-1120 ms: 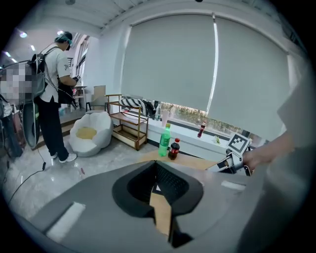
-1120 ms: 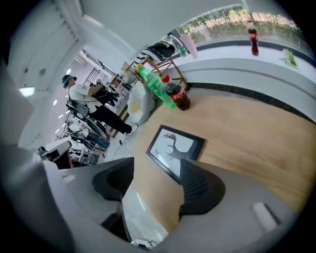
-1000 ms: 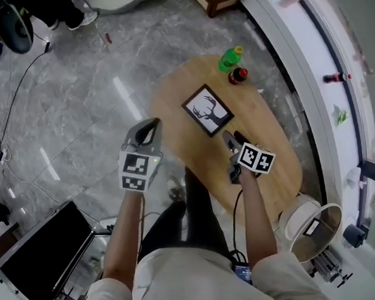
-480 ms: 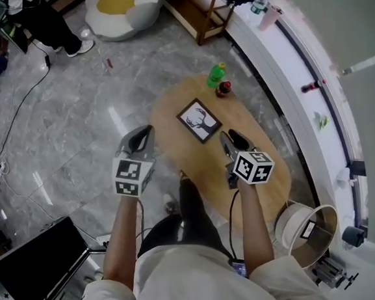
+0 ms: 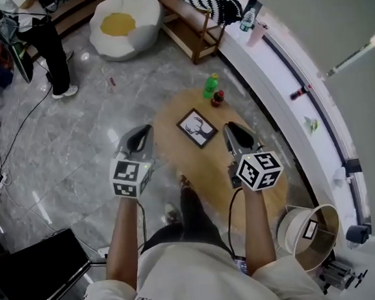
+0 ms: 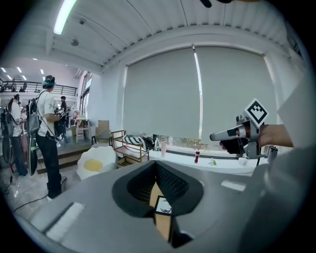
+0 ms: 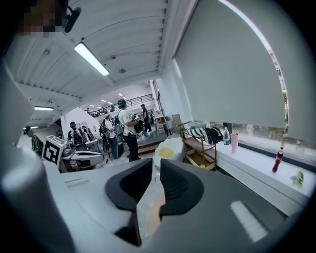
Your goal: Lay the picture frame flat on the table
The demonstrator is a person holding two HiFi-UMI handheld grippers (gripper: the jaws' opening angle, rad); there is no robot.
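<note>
Seen from above, the left gripper [image 5: 145,129] sat left of centre with its jaws pinched together at the tips, gripping nothing. The right gripper [image 5: 230,128], right of centre, was nearly closed, with only a thin slit between its pads and nothing in it; its jaws had just been closing. The picture frame [image 5: 196,127], showing a deer's head, lay flat on the oval wooden table [image 5: 205,161] in the middle of the frame, between and just above the two grippers and touched by neither. A green bottle [image 5: 211,85] and a small dark bottle [image 5: 218,98] stood at the table's upper end. Compared with a second earlier, both grippers were higher, the table looked smaller below them, and the frame kept its spot.
</note>
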